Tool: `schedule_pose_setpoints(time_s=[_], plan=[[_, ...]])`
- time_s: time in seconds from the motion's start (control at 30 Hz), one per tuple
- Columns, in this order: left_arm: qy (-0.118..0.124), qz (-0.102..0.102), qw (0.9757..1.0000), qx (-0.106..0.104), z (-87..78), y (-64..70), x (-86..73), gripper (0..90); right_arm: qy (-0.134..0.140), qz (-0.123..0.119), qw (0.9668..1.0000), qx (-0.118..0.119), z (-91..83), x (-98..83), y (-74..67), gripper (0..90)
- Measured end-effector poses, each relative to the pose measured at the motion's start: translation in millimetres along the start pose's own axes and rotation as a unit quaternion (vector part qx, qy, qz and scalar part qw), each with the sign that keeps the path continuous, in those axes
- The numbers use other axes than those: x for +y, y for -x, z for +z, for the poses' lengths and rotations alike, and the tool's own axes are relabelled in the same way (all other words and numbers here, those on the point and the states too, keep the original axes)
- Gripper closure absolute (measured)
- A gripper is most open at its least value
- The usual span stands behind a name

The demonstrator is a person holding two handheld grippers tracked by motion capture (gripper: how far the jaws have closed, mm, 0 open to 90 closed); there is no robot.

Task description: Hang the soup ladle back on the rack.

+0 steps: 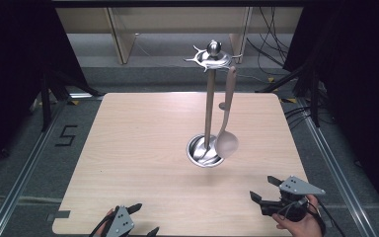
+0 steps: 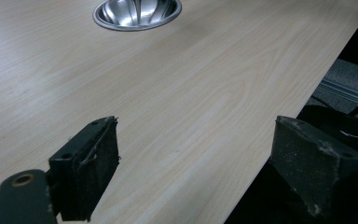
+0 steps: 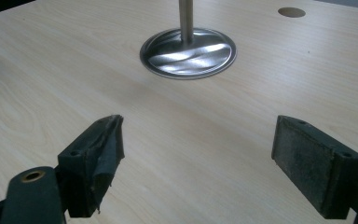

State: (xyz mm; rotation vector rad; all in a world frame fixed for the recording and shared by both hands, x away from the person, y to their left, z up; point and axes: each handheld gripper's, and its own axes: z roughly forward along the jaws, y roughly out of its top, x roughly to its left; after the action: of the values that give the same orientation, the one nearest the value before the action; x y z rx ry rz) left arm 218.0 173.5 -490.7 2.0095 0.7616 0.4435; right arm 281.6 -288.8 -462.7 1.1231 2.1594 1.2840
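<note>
On the tabletop point(image 1: 143, 148), ladle point(image 1: 226, 140) hangs from the stand point(image 1: 208, 98). My right gripper point(image 1: 266, 190) and left gripper point(image 1: 144, 219) sit near me, fingers wide, empty. Hanging looks done; next, pull both hands clear.

a ladle point(image 1: 226, 138) hangs from the stand point(image 1: 209, 98) at the table's point(image 1: 138, 148) middle, over its base.

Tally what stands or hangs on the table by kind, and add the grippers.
Utensil stand, metal, with a round dish base: 1
Ladle, hanging from the stand's top: 1
Grippers, left gripper and right gripper, both open with nothing between the jaws: 2
Total: 4
</note>
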Motion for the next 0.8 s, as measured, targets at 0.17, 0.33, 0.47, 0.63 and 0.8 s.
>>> schedule_pose_setpoints(time_s=[0.17,0.33,0.47,0.63,0.8], plan=[[0.013,-0.004,0.9999,-0.005,0.8,0.7,-0.1,14.7,0.006,-0.004,1.0000,0.003,-1.4,-4.2,-2.0,16.9],[0.007,-0.016,0.9998,-0.005,2.0,2.7,-1.2,14.7,-0.001,0.007,1.0000,0.006,-3.5,-10.5,-6.9,16.9],[0.009,-0.014,0.9999,-0.003,1.9,2.2,-1.2,14.7,-0.003,-0.002,1.0000,0.005,-5.0,-14.9,-5.7,16.9],[0.004,-0.005,1.0000,0.002,0.6,-1.1,-0.8,14.7,-0.011,0.000,0.9999,0.003,-9.0,-19.4,-8.8,17.2],[-0.006,-0.013,0.9999,0.006,2.6,0.5,-2.4,14.8,-0.012,0.000,0.9999,0.003,-10.6,-23.8,-10.9,17.3]])
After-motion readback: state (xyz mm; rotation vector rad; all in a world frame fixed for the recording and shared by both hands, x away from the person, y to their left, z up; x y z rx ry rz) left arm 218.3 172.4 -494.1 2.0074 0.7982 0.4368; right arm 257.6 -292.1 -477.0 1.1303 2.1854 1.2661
